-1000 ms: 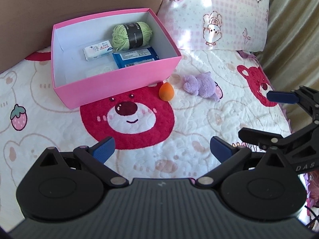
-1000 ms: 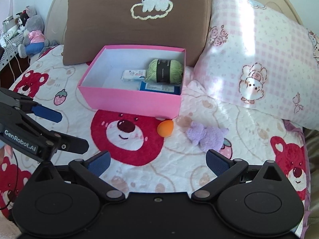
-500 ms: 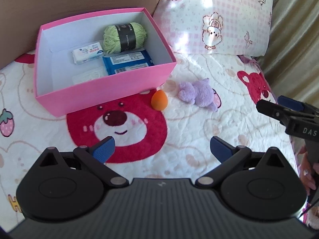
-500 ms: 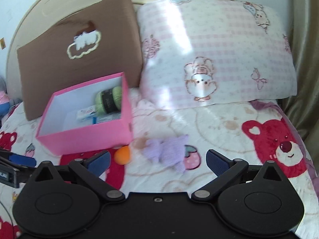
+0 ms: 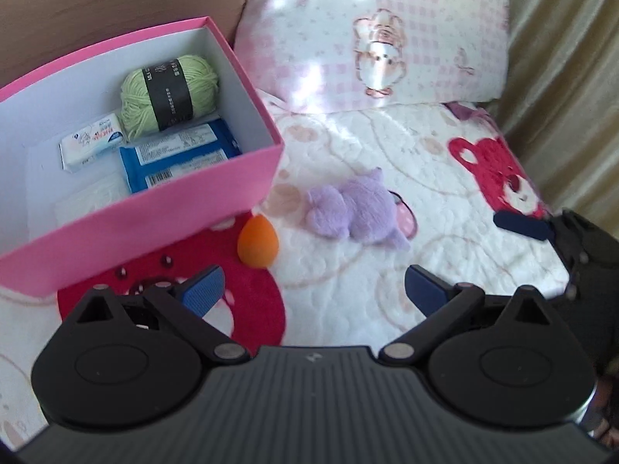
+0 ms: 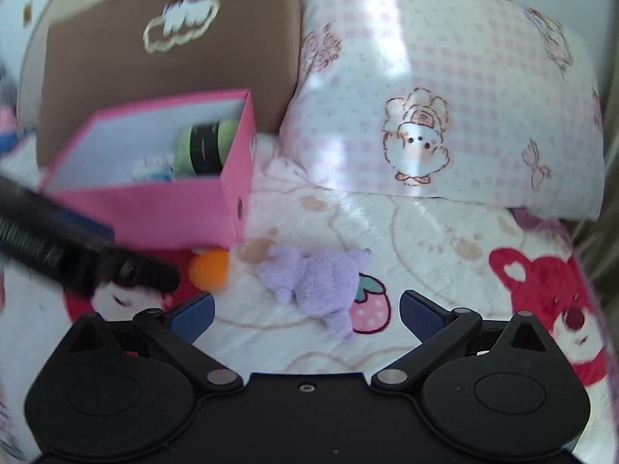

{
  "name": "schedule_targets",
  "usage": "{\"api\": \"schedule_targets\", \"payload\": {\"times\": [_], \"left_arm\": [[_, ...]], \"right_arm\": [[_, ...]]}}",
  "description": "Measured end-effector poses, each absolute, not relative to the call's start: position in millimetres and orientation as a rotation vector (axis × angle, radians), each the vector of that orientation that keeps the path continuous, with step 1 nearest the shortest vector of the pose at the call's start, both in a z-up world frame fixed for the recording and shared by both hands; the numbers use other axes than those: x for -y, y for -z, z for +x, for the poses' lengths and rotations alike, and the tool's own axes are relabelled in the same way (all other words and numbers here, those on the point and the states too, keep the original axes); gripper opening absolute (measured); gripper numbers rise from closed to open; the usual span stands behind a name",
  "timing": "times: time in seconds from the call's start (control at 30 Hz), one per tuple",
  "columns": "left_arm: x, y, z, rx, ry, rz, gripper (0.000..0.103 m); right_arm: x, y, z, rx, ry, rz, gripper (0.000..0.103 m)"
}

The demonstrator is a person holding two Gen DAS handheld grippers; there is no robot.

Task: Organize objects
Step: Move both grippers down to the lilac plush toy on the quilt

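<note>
A bed covered by a white quilt [image 5: 348,147] printed with red bears and strawberries fills both views. An open pink box [image 5: 162,208] sits on the quilt toward the left, in front of a brown cushion [image 6: 166,54]. Inside the box lie a ball of green yarn [image 5: 170,94] with a black label band, a small white packet [image 5: 91,147] beside it, and a blue packet [image 5: 178,156] against the near wall.

Two things lie loose on the quilt outside the box. An orange egg-shaped sponge [image 5: 258,243] rests just beside the box's near right corner. A purple plush toy [image 5: 354,214] lies on its side a little to the right of the sponge, apart from it, partly over a printed strawberry.

A pink-and-white checked pillow [image 6: 445,89] with cartoon animals leans behind the plush toy, to the right of the brown cushion.

The left gripper [image 5: 313,284] hovers low over the quilt with its jaws spread wide and holding nothing; the sponge lies just ahead of its left finger. The right gripper [image 6: 305,311] also has its jaws wide apart and empty, with the plush toy directly ahead between its blue pads [image 6: 419,315]. Each gripper appears at the edge of the other's view, blurred.
</note>
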State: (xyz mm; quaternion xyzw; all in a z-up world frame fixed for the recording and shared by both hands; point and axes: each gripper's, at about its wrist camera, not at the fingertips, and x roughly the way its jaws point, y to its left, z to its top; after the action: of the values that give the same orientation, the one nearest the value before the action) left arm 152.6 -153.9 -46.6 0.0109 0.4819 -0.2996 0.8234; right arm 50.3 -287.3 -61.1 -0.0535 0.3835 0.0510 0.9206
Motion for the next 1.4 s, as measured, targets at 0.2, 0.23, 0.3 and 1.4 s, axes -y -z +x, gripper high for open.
{"api": "schedule_targets", "payload": {"times": [0.2, 0.23, 0.3, 1.4], "left_arm": [[178.5, 62.2, 166.2, -1.001, 0.677, 0.051, 0.099], [182.4, 65.5, 167.0, -1.001, 0.692, 0.052, 0.099], [188.7, 72.6, 169.0, -1.011, 0.726, 0.033, 0.097], [209.5, 117.8, 190.3, -0.934, 0.785, 0.065, 0.073]], "right_arm": [[285.5, 85.4, 68.5, -0.873, -0.121, -0.084, 0.102], [285.1, 88.5, 70.8, -0.864, -0.104, -0.077, 0.102], [280.0, 94.3, 76.9, -0.833, -0.053, -0.107, 0.101], [305.1, 146.0, 109.6, -0.808, 0.049, 0.075, 0.088]]}}
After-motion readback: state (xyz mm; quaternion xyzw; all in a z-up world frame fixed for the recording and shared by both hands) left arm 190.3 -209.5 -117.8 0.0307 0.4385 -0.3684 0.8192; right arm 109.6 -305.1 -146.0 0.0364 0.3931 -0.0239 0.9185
